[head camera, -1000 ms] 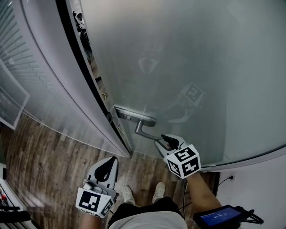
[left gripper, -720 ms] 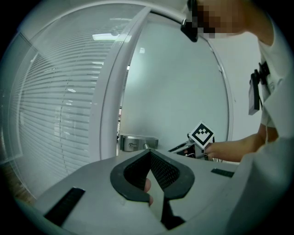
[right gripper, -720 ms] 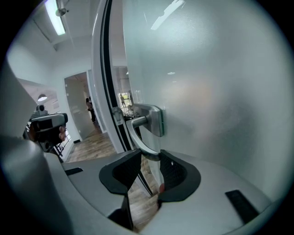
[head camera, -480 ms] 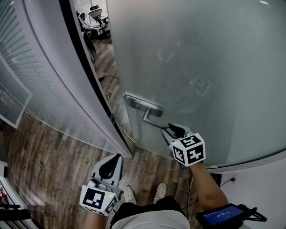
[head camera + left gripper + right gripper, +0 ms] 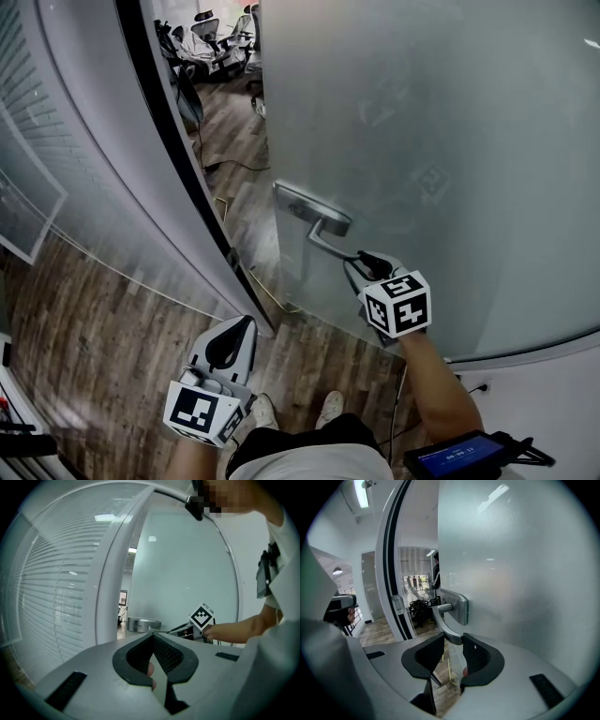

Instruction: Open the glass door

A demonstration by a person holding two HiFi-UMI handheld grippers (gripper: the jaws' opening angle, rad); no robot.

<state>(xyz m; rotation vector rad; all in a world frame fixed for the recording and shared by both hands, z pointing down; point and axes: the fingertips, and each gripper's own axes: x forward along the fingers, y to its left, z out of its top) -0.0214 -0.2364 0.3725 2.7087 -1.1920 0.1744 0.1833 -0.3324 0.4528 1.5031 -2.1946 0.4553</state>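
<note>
1. The frosted glass door [image 5: 450,131] fills the head view from 12 to 4 o'clock. It stands ajar from the door frame [image 5: 178,187] at its 9 o'clock.
2. The left gripper [image 5: 246,324] hangs at the view's 7 o'clock. Its jaws are closed together on nothing, well apart from the door.
3. The right gripper [image 5: 364,261] has its jaws clamped wide on the lever of the handle [image 5: 319,225].
4. The handle sits on the door's 8 o'clock edge, at 11 o'clock from the right gripper.

door [image 5: 450,141]: frosted glass, matt, smooth | handle [image 5: 319,223]: brushed mtl, satin | floor [image 5: 94,356]: wood-grain planks
</note>
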